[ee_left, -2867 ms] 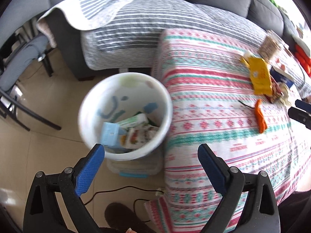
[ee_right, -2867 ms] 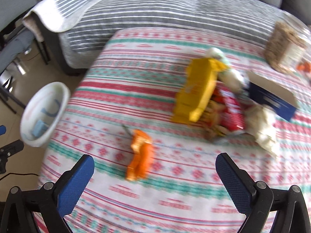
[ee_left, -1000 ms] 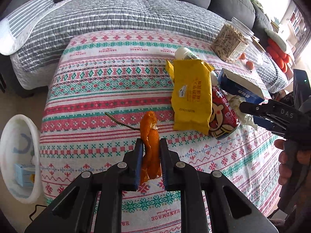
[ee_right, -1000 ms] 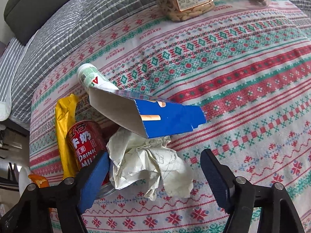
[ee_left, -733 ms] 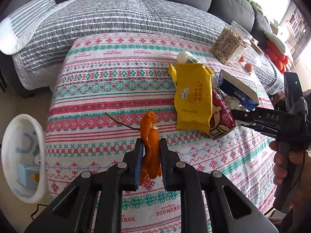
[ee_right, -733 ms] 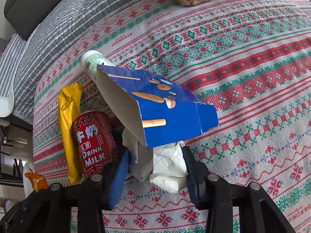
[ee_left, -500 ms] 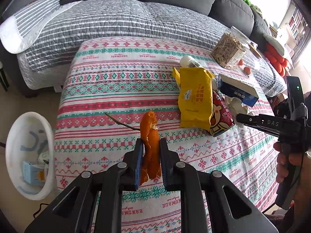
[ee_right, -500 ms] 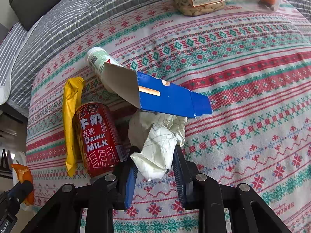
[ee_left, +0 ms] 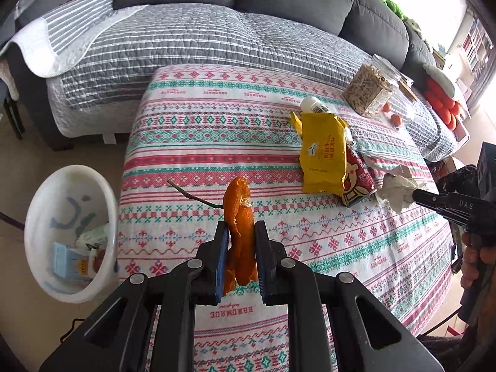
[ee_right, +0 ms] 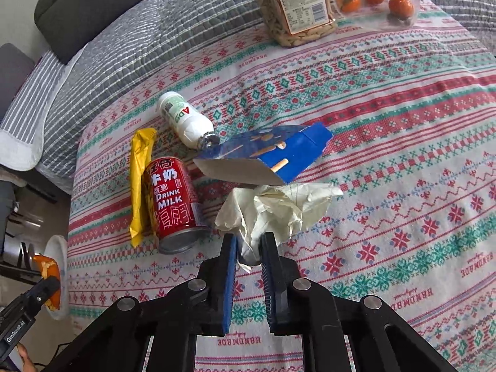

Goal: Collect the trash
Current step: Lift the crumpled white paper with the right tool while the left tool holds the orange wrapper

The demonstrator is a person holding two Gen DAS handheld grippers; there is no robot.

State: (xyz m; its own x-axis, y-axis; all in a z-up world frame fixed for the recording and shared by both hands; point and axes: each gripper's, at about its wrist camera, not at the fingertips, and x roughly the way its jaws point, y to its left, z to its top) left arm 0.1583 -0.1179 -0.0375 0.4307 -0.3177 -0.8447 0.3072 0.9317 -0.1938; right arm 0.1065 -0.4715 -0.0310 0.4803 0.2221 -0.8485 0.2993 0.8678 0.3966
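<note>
Jaws of the right gripper [ee_right: 249, 248] have closed on the crumpled white paper [ee_right: 276, 207], now lifted beside the red milk can [ee_right: 173, 198]; left gripper [ee_left: 241, 245] still pinches the orange peel [ee_left: 239, 214]; both can go to the bin.

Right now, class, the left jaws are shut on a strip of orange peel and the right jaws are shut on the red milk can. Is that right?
Not quite. The left gripper does hold the orange peel, but the right gripper is shut on the crumpled paper, not the red milk can, which lies on the tablecloth beside it. The right wrist view shows this.
</note>
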